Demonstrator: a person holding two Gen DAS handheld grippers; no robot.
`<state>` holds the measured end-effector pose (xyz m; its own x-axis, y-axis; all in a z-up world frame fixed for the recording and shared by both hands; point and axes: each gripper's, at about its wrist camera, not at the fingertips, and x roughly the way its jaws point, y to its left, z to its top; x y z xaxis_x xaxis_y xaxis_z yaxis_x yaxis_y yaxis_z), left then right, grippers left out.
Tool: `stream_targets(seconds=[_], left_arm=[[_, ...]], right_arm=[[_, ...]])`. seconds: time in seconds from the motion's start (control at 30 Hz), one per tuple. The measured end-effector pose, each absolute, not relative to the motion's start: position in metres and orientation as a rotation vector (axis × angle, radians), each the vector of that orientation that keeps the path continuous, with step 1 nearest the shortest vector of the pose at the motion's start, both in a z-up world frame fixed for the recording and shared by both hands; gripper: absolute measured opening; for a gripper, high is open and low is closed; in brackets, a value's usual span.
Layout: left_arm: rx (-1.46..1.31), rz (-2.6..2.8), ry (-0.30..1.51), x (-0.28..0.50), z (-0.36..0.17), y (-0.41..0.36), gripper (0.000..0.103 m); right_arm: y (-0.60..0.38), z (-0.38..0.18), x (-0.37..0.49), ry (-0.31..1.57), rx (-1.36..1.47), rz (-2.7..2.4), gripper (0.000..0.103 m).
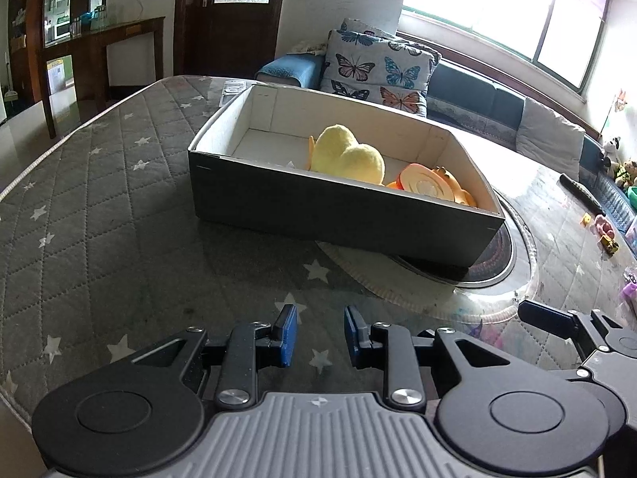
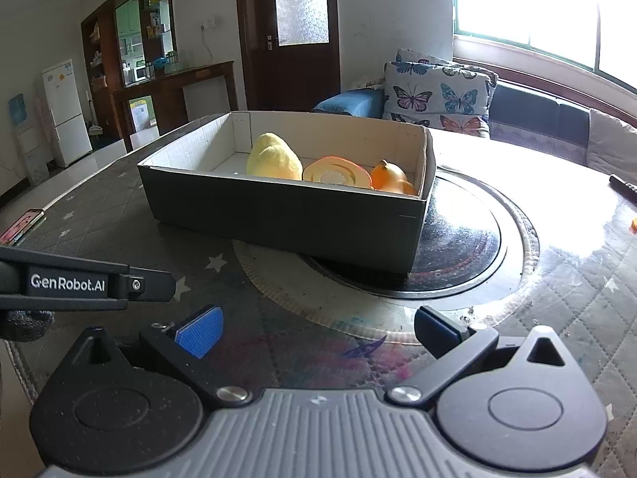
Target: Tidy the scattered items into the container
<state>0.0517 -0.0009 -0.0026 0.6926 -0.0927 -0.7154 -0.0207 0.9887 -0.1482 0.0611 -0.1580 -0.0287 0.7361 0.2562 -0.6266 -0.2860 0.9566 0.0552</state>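
A grey cardboard box (image 1: 326,203) (image 2: 278,211) with a white inside stands on the table, partly over a round dark glass plate (image 2: 466,247). Inside lie a yellow plush toy (image 1: 346,155) (image 2: 274,159), an orange round toy (image 1: 426,183) (image 2: 334,173) and an orange duck-like toy (image 2: 390,177). My left gripper (image 1: 320,334) hovers over the quilted cover in front of the box, jaws apart with nothing between the blue pads. My right gripper (image 2: 318,330) is wide open and empty, also short of the box. The left gripper's side (image 2: 87,285) shows at left in the right wrist view.
A grey star-patterned quilted cover (image 1: 99,199) lies over the table. Small toys (image 1: 605,235) and a dark remote (image 1: 581,195) lie at the far right. A phone (image 2: 22,225) sits at the left edge. A sofa with butterfly cushions (image 1: 378,67) stands behind.
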Motion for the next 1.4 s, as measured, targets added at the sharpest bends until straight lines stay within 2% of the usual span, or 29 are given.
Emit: stream_targets(seconds=[1.4], left_arm=[[-0.040,-0.007,0.755,0.025,0.002,-0.021,0.028]], right_arm=[[-0.149,-0.024,0.037,0.651,-0.064,0.324,0.103]])
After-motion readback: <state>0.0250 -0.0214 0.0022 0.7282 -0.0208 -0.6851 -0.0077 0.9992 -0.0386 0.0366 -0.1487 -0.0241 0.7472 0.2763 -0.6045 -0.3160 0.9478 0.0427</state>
